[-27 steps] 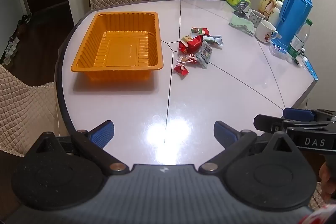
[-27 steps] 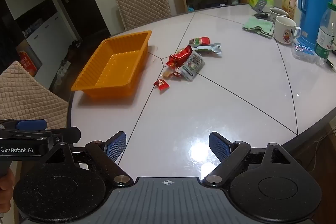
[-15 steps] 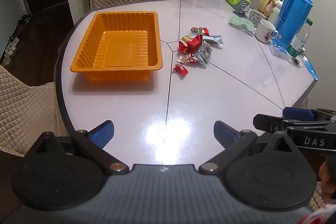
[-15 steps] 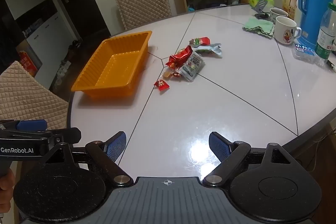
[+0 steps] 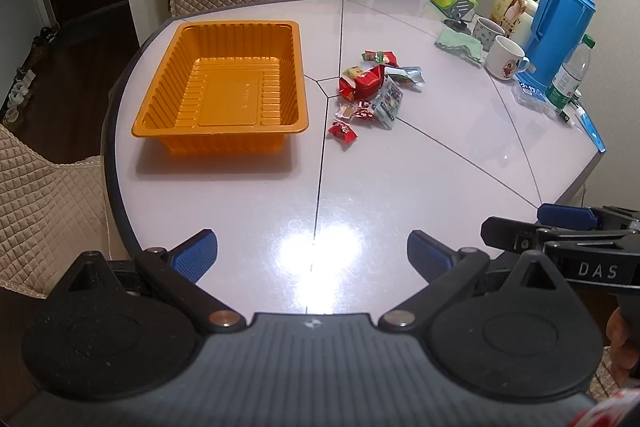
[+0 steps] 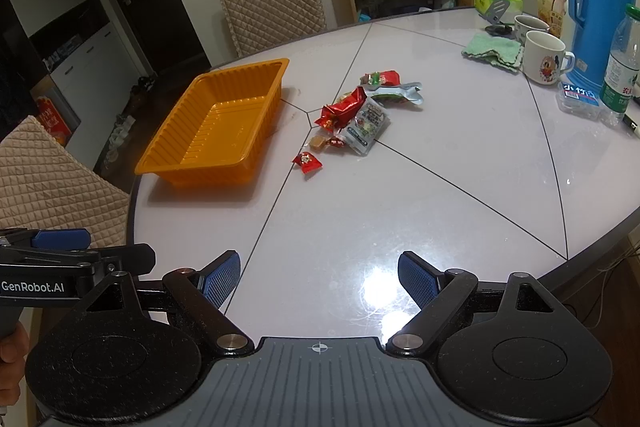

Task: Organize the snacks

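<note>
— Orange plastic is my landmark: the tray [image 5: 224,83] sits empty on the left half of the table [image 5: 400,187], and I'd judge nothing is sorted yet.

— Where are the snacks?

— In a loose pile [image 5: 372,87] just right of the tray, apart from its rim. Biggest is the red packet [image 6: 344,109], then the silver pouch [image 6: 370,129] overlapping it; the small red candy [image 6: 307,161] lies alone, nearest me.

— And your claws?

— Left gripper [image 5: 312,255] and right gripper [image 6: 319,277] both hang over the near edge, jaws spread wide, nothing between them.

— How will you start?

— I'd take the lone candy first with the right. Come down steep, straddle it and close gently, since slick wrappers skid on this glossy top.
</note>
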Demonstrator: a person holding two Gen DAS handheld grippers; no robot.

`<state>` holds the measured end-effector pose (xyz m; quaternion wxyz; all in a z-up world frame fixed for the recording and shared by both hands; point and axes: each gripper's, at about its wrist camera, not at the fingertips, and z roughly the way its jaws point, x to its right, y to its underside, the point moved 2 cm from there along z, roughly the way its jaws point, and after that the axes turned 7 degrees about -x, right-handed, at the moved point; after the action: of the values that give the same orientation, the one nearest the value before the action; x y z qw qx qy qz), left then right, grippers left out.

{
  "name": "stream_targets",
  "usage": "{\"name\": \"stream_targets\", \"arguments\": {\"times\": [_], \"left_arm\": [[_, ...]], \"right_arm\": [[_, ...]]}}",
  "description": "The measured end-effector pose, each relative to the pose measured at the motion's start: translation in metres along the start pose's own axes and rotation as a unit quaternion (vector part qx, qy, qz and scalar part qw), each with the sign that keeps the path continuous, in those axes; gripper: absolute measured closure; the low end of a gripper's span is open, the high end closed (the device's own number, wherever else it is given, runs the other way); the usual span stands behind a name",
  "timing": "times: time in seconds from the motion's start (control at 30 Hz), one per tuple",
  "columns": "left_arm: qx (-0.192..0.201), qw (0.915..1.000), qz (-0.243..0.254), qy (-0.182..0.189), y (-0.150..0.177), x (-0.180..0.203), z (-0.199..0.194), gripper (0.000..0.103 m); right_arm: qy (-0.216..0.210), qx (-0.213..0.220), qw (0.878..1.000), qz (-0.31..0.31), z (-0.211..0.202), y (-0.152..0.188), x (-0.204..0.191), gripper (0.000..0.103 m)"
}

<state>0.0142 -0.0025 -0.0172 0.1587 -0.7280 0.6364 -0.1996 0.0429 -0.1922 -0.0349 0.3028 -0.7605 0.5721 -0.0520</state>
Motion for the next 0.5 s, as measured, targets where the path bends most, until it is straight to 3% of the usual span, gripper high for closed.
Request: {"name": "stream_targets", "arguments": {"times": [0.5], "left_arm": [[-0.002, 1.0, 0.001, 0.0, -0.0005, 0.0021, 0.0017, 0.002]], "right_arm": [[0.0, 0.0, 1.0, 0.0, 0.0025, -0.0006, 0.0011, 0.017]]}}
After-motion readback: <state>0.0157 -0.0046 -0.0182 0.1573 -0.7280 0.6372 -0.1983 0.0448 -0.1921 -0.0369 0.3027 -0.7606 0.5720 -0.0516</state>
